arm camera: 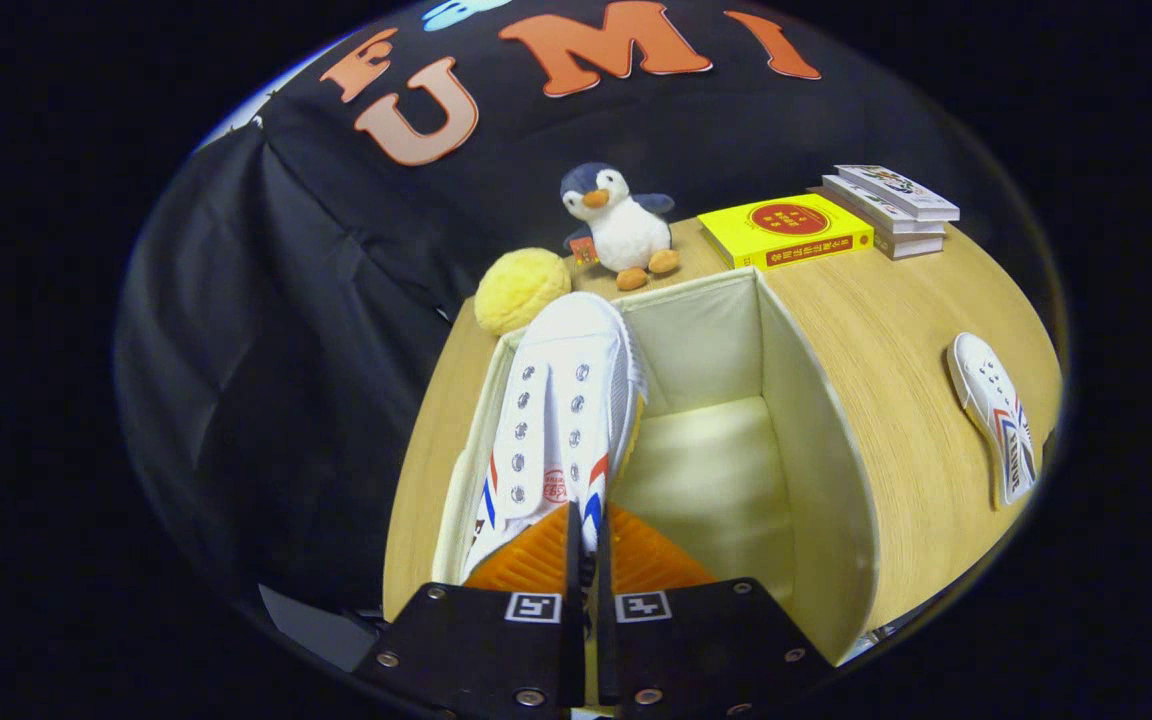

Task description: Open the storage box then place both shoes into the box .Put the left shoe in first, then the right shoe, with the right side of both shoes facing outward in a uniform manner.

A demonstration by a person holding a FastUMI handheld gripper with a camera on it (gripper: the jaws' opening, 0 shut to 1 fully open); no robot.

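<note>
Inside box (816, 420), gripper (586, 530) pinching one shoe (561, 410).

Plush penguin (618, 227) and yellow ball (521, 290) at table (896, 330) back; yellow book (786, 231) beside stacked books (893, 209).

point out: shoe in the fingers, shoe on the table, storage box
shoe in the fingers (558, 420): gripper view, laced upper.
shoe on the table (998, 418): gripper view, striped side.
storage box (821, 430): gripper view, right wall.
</note>
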